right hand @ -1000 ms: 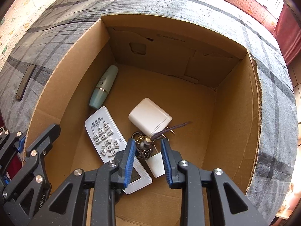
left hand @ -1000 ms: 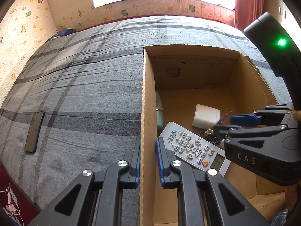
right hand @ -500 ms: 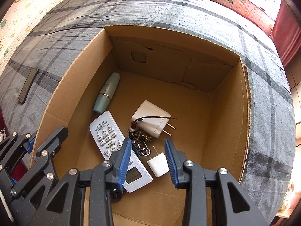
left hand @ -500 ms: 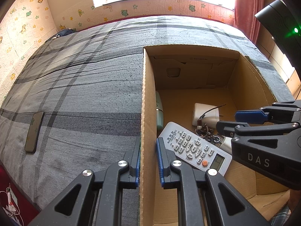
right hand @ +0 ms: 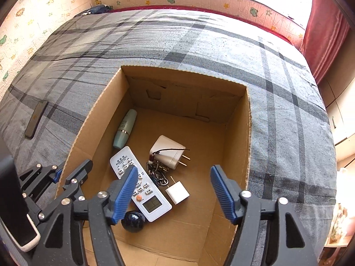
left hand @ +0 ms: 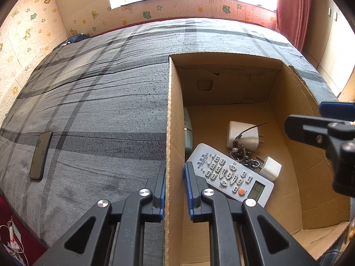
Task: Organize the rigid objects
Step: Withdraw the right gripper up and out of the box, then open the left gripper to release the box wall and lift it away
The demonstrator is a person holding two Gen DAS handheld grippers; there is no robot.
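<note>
An open cardboard box (left hand: pixel 175 115) (right hand: pixel 247 133) stands on the bed. My left gripper (left hand: pixel 175 190) (right hand: pixel 60 177) is shut on its left wall. On the box floor lie a white remote (right hand: pixel 139 184) (left hand: pixel 228 175), a metal keychain (right hand: pixel 157 170) (left hand: pixel 243 155), a white plug adapter (right hand: pixel 167 153) (left hand: pixel 243 134), a small white charger (right hand: pixel 177 191) (left hand: pixel 269 168), a teal bottle (right hand: pixel 124 128) and a dark blue ball (right hand: pixel 133 219). My right gripper (right hand: pixel 174 173) (left hand: pixel 319 119) hangs above them. Its jaws are opening and hold nothing.
A dark phone (left hand: pixel 41 155) (right hand: pixel 36 118) lies flat on the grey plaid bedcover (left hand: pixel 99 110), left of the box. Walls with cartoon padding run behind the bed, and a red curtain (right hand: pixel 328 22) hangs at the far right.
My right gripper has risen out of the box and spread wide, letting go of the keychain, which now rests on the remote and adapter. The left gripper has stayed put.
</note>
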